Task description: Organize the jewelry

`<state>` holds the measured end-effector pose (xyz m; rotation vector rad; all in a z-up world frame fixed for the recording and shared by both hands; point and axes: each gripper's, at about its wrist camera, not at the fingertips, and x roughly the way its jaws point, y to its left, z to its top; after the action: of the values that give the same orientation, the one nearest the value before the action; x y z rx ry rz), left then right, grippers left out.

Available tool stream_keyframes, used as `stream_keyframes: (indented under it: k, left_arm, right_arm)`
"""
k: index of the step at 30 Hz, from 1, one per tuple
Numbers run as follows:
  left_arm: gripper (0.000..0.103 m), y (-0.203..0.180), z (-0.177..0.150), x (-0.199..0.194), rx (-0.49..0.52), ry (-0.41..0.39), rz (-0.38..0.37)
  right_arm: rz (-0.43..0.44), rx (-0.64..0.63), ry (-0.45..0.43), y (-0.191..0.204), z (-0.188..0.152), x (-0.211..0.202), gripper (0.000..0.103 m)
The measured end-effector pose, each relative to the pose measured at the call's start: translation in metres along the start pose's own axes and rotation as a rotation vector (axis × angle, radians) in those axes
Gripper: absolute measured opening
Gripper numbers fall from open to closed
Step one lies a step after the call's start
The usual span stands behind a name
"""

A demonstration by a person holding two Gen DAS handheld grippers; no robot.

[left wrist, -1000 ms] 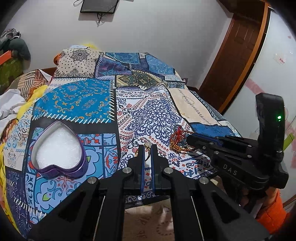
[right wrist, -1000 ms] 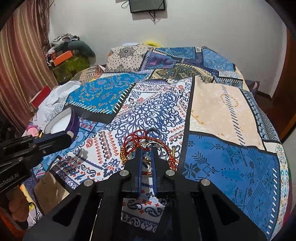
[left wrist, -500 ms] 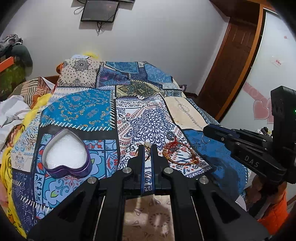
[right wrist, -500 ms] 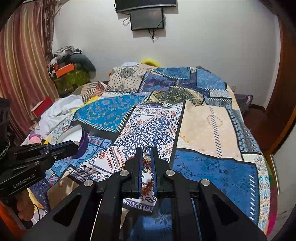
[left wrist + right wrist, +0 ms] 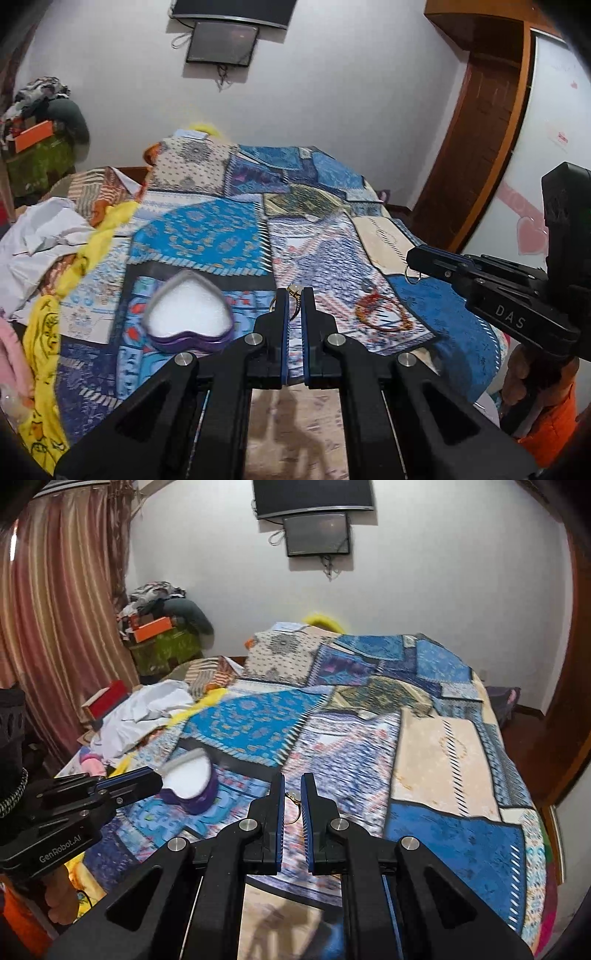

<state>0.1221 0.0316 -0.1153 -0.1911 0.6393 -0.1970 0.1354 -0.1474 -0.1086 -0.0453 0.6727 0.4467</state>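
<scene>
My left gripper (image 5: 294, 295) is shut on a gold ring (image 5: 293, 291) and holds it above the bed, just right of the purple heart-shaped tin (image 5: 190, 314) with its white lining. My right gripper (image 5: 291, 782) is shut on a thin ring (image 5: 291, 805); in the left wrist view that ring (image 5: 411, 274) hangs from its tip (image 5: 415, 258). A red and gold beaded bracelet (image 5: 384, 312) lies on the patchwork bedspread (image 5: 207, 232) between the two grippers. The tin also shows in the right wrist view (image 5: 190, 779), behind the left gripper (image 5: 147, 779).
White clothes (image 5: 40, 236) and a yellow cloth (image 5: 48, 325) lie along the bed's left edge. A wooden door (image 5: 476, 147) stands at the right. A pile of clothes and boxes (image 5: 159, 627) stands by the curtain (image 5: 55, 627). The bed's near edge is just below the grippers.
Both grippers have lifted up and back from the bedspread. The right one has come away from the bracelet pile with a ring in it. The bracelet stays on the bed.
</scene>
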Motion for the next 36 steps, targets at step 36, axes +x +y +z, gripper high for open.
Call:
stream_keyframes:
  k: [36]
  left_arm:
    - [0.004, 0.113, -0.009, 0.052, -0.127, 0.072, 0.111]
  right_arm:
    - [0.206, -0.071, 0.212, 0.096, 0.013, 0.134, 0.008]
